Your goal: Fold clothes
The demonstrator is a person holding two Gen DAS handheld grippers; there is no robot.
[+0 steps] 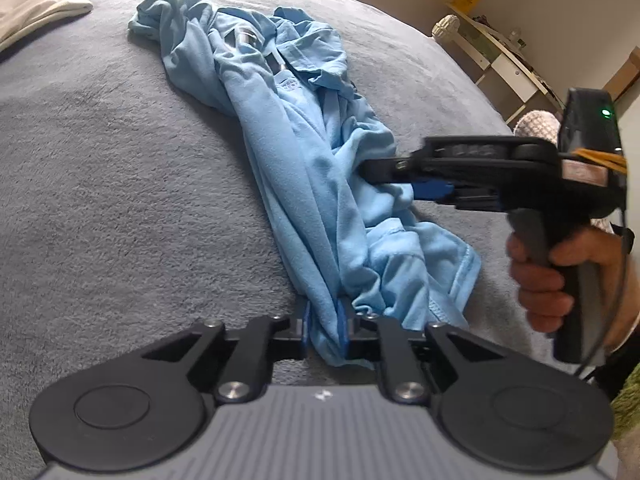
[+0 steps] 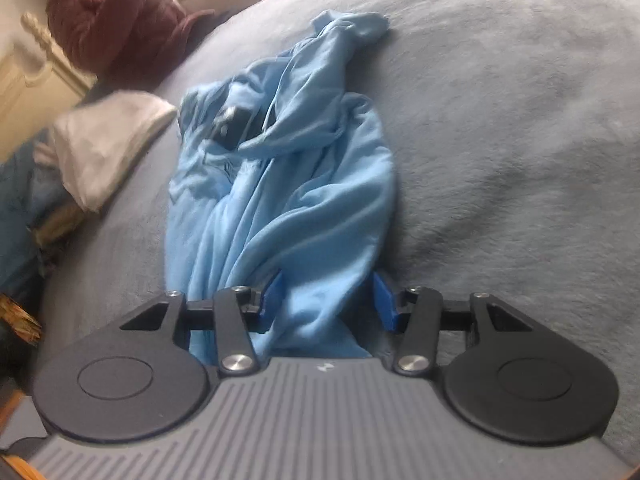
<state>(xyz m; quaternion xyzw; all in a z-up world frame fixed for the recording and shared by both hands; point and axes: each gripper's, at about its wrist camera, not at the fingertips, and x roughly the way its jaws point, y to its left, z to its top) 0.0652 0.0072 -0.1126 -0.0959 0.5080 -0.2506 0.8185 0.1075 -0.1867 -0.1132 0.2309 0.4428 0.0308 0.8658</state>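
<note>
Light blue shirt (image 1: 304, 168) lies crumpled in a long bunch on the grey blanket (image 1: 100, 180), running from upper centre of the left wrist view down to bottom centre. A dark object shows among the folds near its far end; identity unclear.

Left gripper (image 1: 325, 330): jaws drawn close together, blue pads clamped on a narrow gathered fold at the shirt's near end, bottom centre of that view.

Right gripper (image 1: 370, 172): enters from the right of the left wrist view, held by a hand (image 1: 544, 276) on its grip, tips pushed into the shirt's mid-section. In the right wrist view (image 2: 326, 300) the jaws stand partly apart with a thick wad of blue cloth between the blue pads; that frame is blurred, so whether the pads press on the cloth cannot be told for certain.

White cloth (image 1: 36, 8) lies in the upper left corner on the blanket, well apart from the shirt. Shelving (image 1: 500, 60) stands at upper right.
</note>
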